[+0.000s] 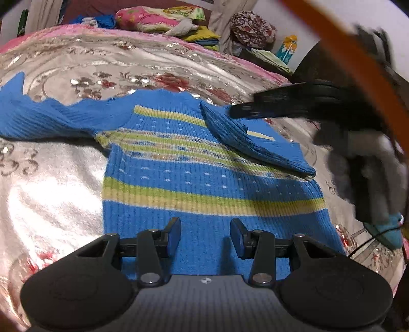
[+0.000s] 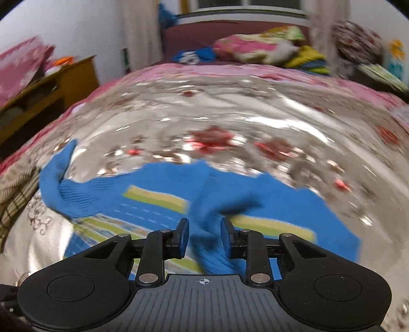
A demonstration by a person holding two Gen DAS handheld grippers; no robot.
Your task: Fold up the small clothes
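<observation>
A small blue knit sweater [image 1: 194, 176] with yellow-green stripes lies flat on the bed. Its right sleeve [image 1: 245, 138] is folded across the chest; its left sleeve [image 1: 46, 115] stretches out to the left. My left gripper [image 1: 205, 237] is open and empty over the sweater's hem. My right gripper [image 2: 204, 236] is open, its fingers on either side of the folded sleeve [image 2: 212, 217], which lies between them without being pinched. The right gripper also shows blurred in the left wrist view [image 1: 242, 111], above the folded sleeve. The sweater [image 2: 158, 201] shows blurred in the right wrist view.
The shiny silver floral bedspread [image 1: 51, 178] with a pink border covers the bed. A pile of colourful clothes and pillows [image 1: 163, 20] sits at the far end. A wooden cabinet [image 2: 51, 84] stands left of the bed. A teal item [image 1: 388, 229] and cable lie at the right.
</observation>
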